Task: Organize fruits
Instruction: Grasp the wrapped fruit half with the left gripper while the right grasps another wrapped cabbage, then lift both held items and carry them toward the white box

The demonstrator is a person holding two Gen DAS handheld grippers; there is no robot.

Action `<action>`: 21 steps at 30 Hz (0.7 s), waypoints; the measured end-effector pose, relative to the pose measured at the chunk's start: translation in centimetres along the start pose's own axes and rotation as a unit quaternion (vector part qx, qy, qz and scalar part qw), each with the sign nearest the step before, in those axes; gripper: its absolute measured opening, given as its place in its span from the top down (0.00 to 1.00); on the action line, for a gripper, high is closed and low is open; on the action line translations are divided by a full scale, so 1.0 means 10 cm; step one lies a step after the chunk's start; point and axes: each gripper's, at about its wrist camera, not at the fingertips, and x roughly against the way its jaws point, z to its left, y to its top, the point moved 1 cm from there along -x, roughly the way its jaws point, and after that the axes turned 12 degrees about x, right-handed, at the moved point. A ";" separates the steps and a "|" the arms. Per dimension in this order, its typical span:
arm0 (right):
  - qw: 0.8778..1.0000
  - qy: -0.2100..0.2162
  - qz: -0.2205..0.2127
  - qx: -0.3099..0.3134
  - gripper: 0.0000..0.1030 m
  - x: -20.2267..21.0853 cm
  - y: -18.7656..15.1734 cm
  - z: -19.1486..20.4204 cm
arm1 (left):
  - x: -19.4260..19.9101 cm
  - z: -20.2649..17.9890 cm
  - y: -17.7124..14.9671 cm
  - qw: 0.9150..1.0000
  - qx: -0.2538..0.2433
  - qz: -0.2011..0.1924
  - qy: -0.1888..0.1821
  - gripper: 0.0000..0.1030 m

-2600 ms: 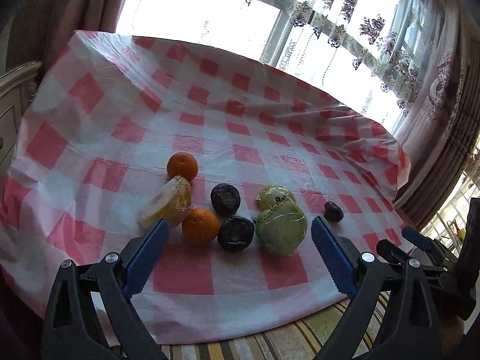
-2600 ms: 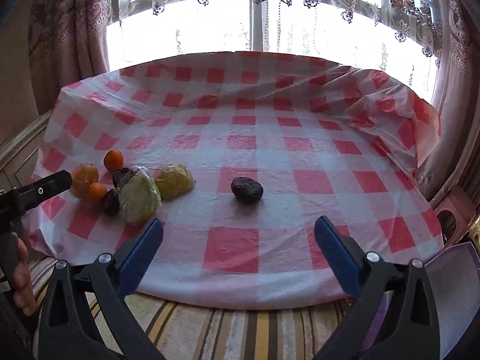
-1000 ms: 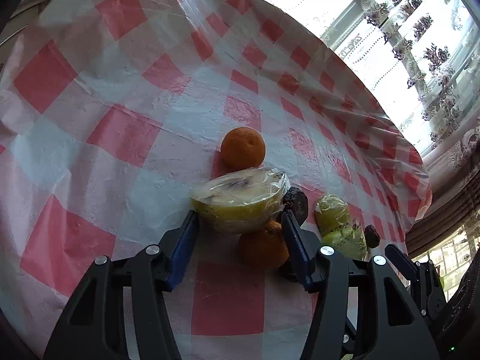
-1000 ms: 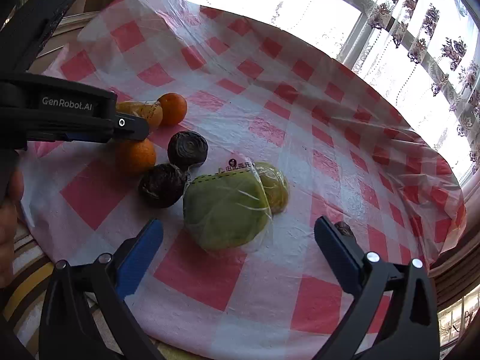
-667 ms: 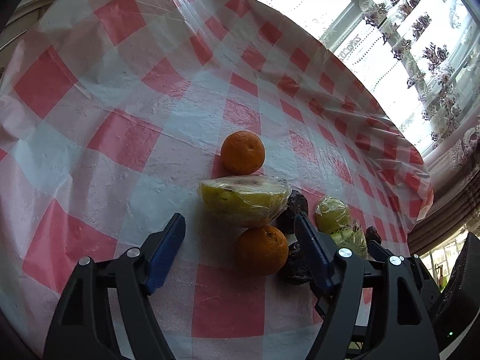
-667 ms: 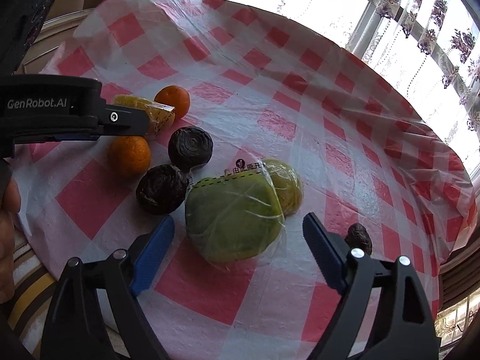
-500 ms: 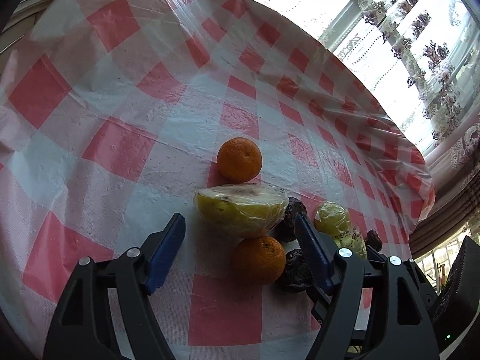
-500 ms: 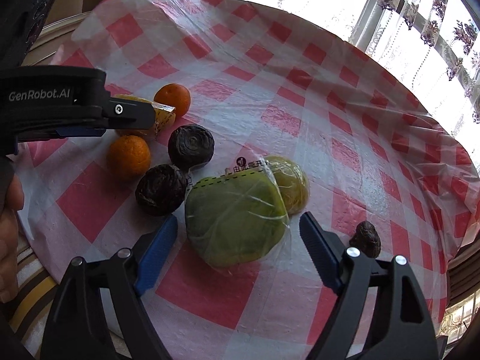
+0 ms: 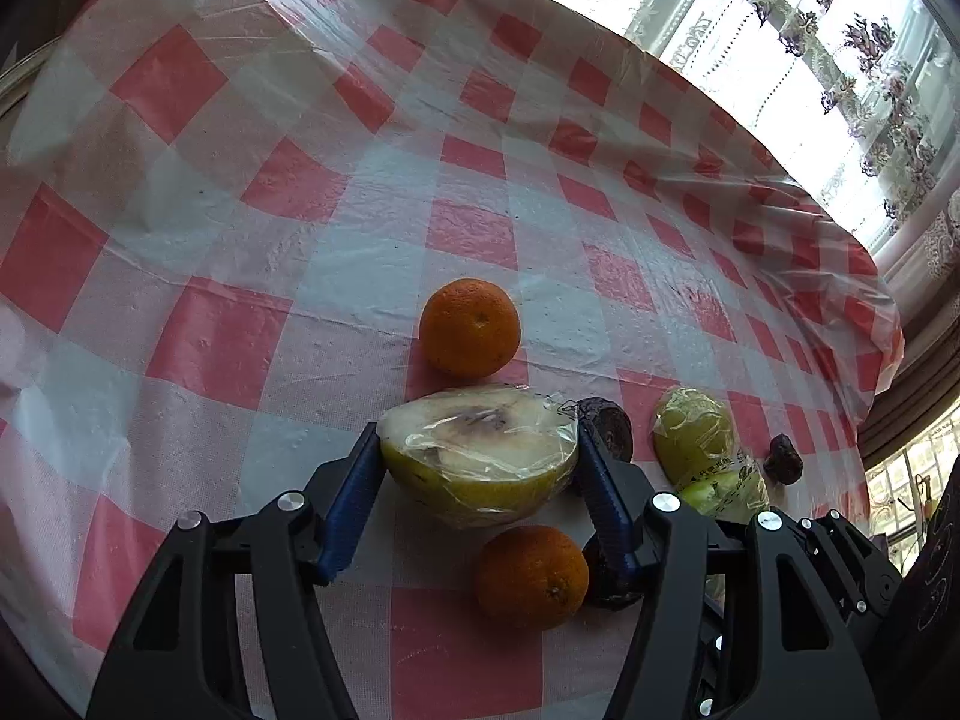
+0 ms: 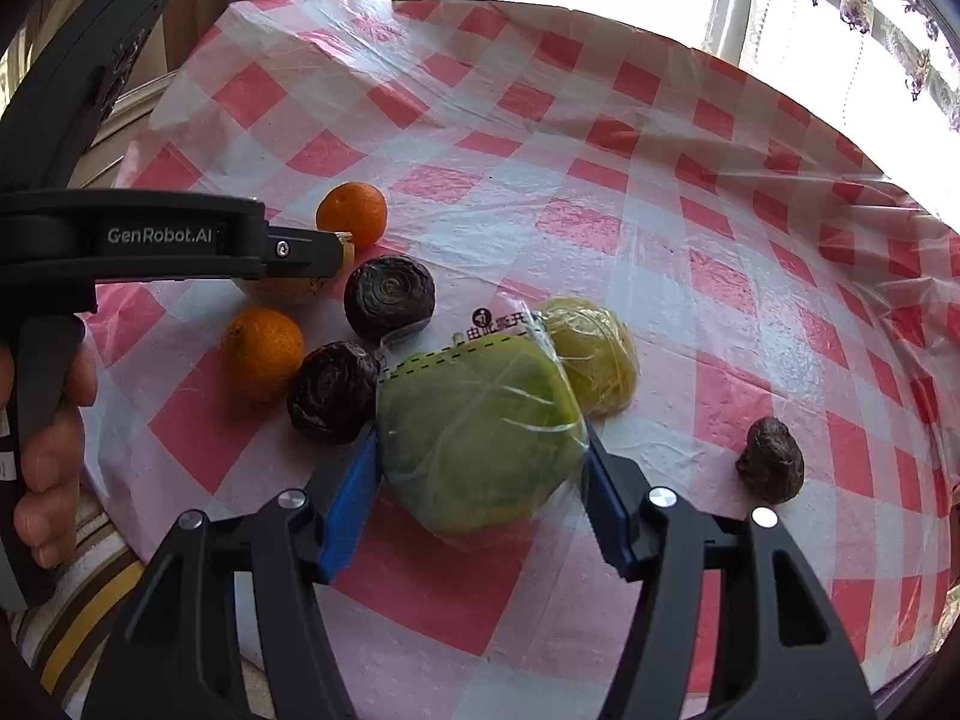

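While its blue jaws pinch a wrapped half pear [image 9: 477,456] lying crosswise, cut face up, the left gripper [image 9: 478,474] sits low over the checked tablecloth [image 9: 300,192]. Clamped on a bagged green fruit [image 10: 480,438], the right gripper [image 10: 483,474] grips film (label end pointing away). Oranges [image 10: 262,352] and dark passion fruits [image 10: 389,297] lie beside them.

On the checked tablecloth [image 10: 600,192] the fruits sit in a cluster near the front edge. The wrapped half fruit [image 9: 477,456] lies between two oranges, one [image 9: 469,327] behind it and one [image 9: 532,576] in front. The bagged fruit [image 10: 480,438] lies right of two passion fruits [image 10: 389,297] [image 10: 333,390], touching a wrapped round fruit [image 10: 591,354] behind it. A third passion fruit [image 10: 771,459] sits well apart to the right.
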 end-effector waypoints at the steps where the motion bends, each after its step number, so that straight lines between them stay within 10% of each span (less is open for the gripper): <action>1: 1.000 0.006 -0.002 -0.007 0.39 0.01 -0.01 -0.02 | 0.01 0.00 -0.02 1.000 -0.001 -0.001 0.000 0.41; 12: 0.997 0.031 0.026 -0.066 0.38 0.23 -0.27 -0.22 | 0.27 0.10 -0.31 0.999 -0.028 -0.025 0.028 0.41; 21: 0.999 -0.037 0.019 -0.036 0.16 0.38 -0.32 -0.15 | 0.41 0.16 -0.42 0.998 -0.040 -0.030 0.037 0.41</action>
